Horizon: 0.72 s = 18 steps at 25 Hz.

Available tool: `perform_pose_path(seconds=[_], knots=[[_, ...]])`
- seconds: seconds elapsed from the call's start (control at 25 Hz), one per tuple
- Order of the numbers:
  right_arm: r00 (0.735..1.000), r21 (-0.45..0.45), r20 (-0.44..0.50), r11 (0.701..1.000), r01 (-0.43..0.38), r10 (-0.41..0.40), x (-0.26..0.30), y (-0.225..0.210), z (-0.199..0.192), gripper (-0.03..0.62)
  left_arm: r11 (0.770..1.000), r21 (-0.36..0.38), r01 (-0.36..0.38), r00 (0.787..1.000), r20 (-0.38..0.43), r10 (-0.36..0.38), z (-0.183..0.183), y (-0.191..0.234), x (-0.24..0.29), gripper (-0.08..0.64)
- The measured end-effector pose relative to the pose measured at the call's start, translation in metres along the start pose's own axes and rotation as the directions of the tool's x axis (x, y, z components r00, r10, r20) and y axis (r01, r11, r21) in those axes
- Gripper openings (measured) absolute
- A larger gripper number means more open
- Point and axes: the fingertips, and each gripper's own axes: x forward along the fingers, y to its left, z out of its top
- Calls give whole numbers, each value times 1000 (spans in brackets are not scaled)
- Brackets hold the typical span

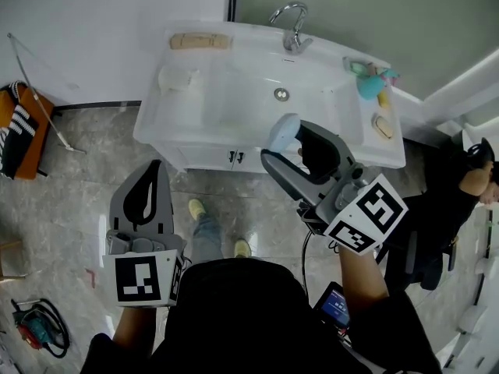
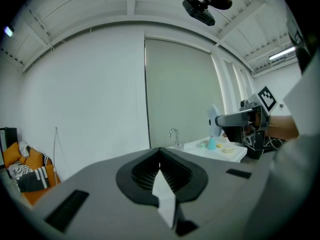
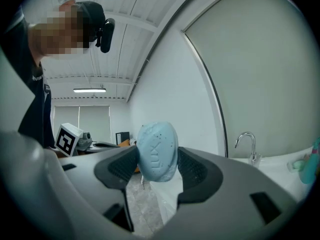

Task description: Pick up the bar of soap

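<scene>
my right gripper [image 3: 157, 160] has its fingers [image 3: 120, 170] pinching a pale blue bar of soap [image 3: 157, 151], an oval bar with dark speckles, standing on edge between the ridged black pads. in the head view the right gripper [image 1: 279, 143] holds the bar of soap [image 1: 283, 133] in the air, over the front edge of a white sink [image 1: 160, 135], touching nothing else. my left gripper [image 1: 153, 176] hangs lower over the marbled floor [image 1: 70, 201], well apart from the sink. its fingers [image 2: 145, 173] are pressed together with nothing between them. a chrome tap [image 1: 292, 29] stands at the back of the sink. a tan block [image 1: 200, 41] lies on the back left rim. a teal bottle [image 1: 366, 84] and a small yellowish item [image 1: 382, 125] sit on the right rim.
</scene>
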Motion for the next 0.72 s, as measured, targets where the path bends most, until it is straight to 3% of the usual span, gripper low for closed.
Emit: perform_pose_path(seconds=[0.72], knots=[[996, -45, 62, 997, -57, 60, -109, 90, 8, 264, 997, 34, -64, 997, 52, 62, 13, -76, -125, 9]])
